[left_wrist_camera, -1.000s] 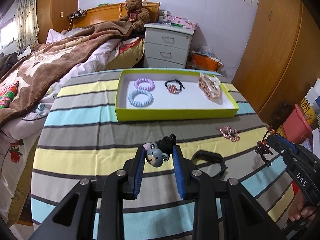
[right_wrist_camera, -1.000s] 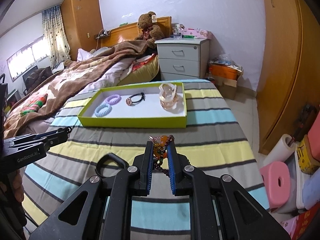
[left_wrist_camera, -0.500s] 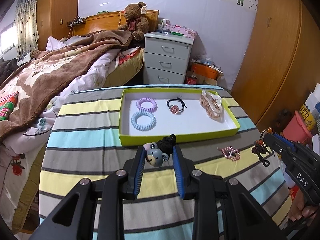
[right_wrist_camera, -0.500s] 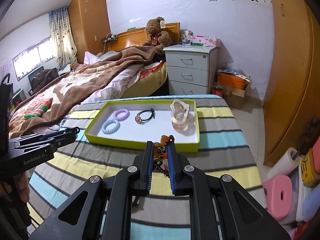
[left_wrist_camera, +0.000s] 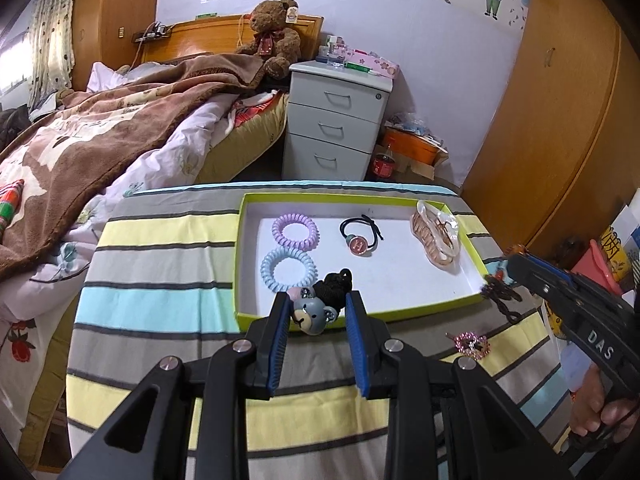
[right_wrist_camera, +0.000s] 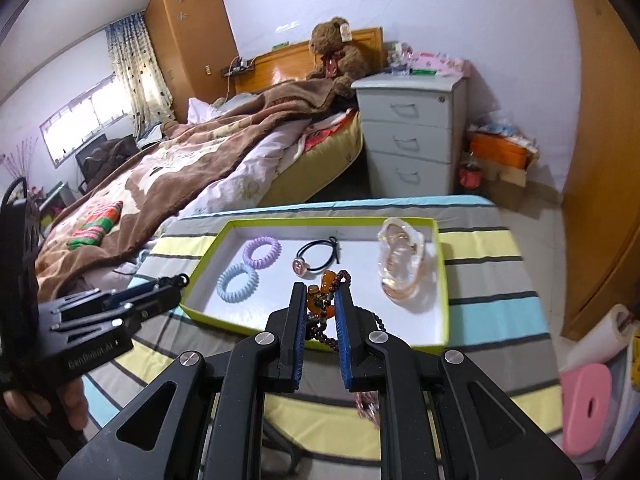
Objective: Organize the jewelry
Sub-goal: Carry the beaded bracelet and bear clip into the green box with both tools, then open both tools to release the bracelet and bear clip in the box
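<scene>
Both your claws have come forward since a second ago and now hang over the near edge of the lime-green tray (left_wrist_camera: 428,307), which sits on the striped desk (left_wrist_camera: 160,280).

Your left claw (left_wrist_camera: 317,307) is clamped on a hair tie with a grey-blue bear-head charm (left_wrist_camera: 310,314), glossy, with a brown snout and a black fabric knot behind it; it hangs just over the tray's near rim. Your right claw (right_wrist_camera: 320,300) pinches a dark red bead bracelet with amber-orange pendants (right_wrist_camera: 322,298), its strand drooping below the blue ribbed pads over the tray's near wall.

Inside the white-lined tray lie a lilac spiral coil hair tie (left_wrist_camera: 295,231), a pale blue one (left_wrist_camera: 289,270) just nearer than it, a black elastic with a round pink charm marked "H" (left_wrist_camera: 359,237), and a clear pinkish hair claw clip (left_wrist_camera: 436,236) at the tray's right end. Outside the tray, near its front right corner, a pink rhinestone hair clip (left_wrist_camera: 469,343) rests on the cloth.

Your right tool reads "DAS"; the left one seems to read "GenRobot.AI".
</scene>
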A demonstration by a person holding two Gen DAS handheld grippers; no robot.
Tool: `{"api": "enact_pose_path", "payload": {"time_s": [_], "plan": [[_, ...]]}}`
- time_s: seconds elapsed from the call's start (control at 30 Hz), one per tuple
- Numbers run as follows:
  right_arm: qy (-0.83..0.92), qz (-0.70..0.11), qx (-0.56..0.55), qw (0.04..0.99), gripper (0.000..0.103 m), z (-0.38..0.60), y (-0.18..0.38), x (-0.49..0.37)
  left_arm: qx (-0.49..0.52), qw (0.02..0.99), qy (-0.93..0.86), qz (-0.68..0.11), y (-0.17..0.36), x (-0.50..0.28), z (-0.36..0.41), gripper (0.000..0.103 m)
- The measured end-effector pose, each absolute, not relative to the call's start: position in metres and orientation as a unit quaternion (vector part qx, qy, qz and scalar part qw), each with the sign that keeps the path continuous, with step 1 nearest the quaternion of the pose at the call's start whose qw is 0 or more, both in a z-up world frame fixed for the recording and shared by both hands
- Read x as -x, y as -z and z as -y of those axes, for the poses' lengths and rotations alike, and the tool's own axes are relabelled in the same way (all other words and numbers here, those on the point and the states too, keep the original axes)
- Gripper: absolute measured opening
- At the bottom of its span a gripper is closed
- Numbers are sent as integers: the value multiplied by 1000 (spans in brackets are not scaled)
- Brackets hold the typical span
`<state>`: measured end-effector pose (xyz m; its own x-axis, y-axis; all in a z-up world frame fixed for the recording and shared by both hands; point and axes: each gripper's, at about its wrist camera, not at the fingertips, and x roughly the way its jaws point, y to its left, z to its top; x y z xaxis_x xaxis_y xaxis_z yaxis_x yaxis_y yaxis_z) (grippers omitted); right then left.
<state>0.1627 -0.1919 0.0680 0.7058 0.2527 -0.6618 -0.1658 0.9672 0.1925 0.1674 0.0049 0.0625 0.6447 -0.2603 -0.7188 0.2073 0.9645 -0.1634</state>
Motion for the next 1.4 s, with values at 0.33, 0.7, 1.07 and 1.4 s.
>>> {"api": "enact_pose_path", "payload": {"time_s": [0.33, 0.7, 1.07, 1.4], "plan": [[-128, -410, -73, 900, 14, 187, -38, -208, 38, 897, 142, -417, -46, -193, 8, 29], [-161, -446, -99, 875, 14, 185, -10, -231, 35, 883, 135, -448, -19, -217, 13, 29], [-147, -464, -77, 870, 14, 188, 5, -234, 37, 875, 130, -465, -4, -227, 17, 29], [-132, -473, -44, 870, 14, 187, 9, -232, 33, 872, 130, -471, -1, -230, 20, 30]]}}
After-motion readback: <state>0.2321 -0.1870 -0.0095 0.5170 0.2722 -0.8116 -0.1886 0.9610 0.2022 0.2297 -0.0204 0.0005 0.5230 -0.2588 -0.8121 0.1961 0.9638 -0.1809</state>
